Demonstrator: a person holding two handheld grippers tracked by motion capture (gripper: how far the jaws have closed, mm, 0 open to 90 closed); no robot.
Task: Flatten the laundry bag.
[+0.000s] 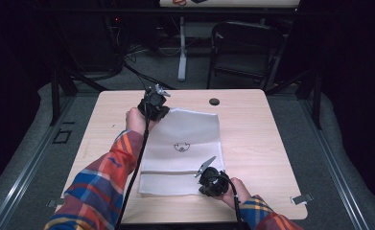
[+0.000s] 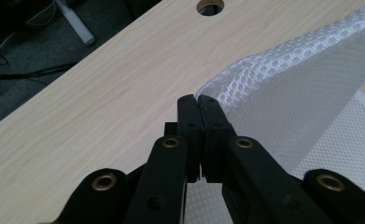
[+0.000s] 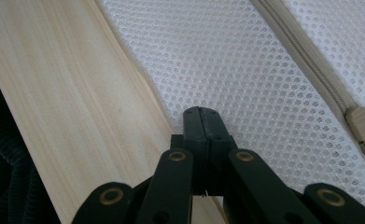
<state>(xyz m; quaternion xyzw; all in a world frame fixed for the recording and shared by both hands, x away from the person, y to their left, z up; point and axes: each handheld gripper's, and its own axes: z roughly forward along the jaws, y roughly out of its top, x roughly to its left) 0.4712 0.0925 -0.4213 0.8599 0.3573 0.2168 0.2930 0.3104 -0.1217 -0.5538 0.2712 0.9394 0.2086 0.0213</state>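
**benchwatcher:** So from where I'm standing, there's a white mesh laundry bag [image 1: 182,143] lying flat in the middle of the light wood-grain bench [image 1: 252,139], with a small dark printed logo [image 1: 181,147] about at its centre. The person in the plaid orange-and-blue sleeves [image 1: 106,177] has a black two-jaw gripper in each hand.

**meshfan:** What's the left gripper [image 2: 198,103] doing?

**benchwatcher:** It's at the far left corner of the bag. Its fingers [image 2: 188,122] are pinched tight together on the mesh edge, and that corner is lifted off the bench; in the left gripper view the fabric rises away from the tips like a little tent.

**meshfan:** And the right one?

**benchwatcher:** The right gripper [image 3: 201,113] is down at the near edge of the bag, close to its right corner. Fingers [image 3: 214,127] fully closed there too, tips sitting on the mesh just beside the edge. Can't honestly tell if they've actually got fabric pinched or are just pressing on it.

**meshfan:** Anything else nearby?

**benchwatcher:** A beige zipper [image 3: 306,60] with its pull [image 3: 364,135] runs across the bag near the right gripper. There's a round dark cable hole [image 1: 214,101] in the bench past the bag's far edge, and a black folding chair [image 1: 245,50] on the floor behind the bench.
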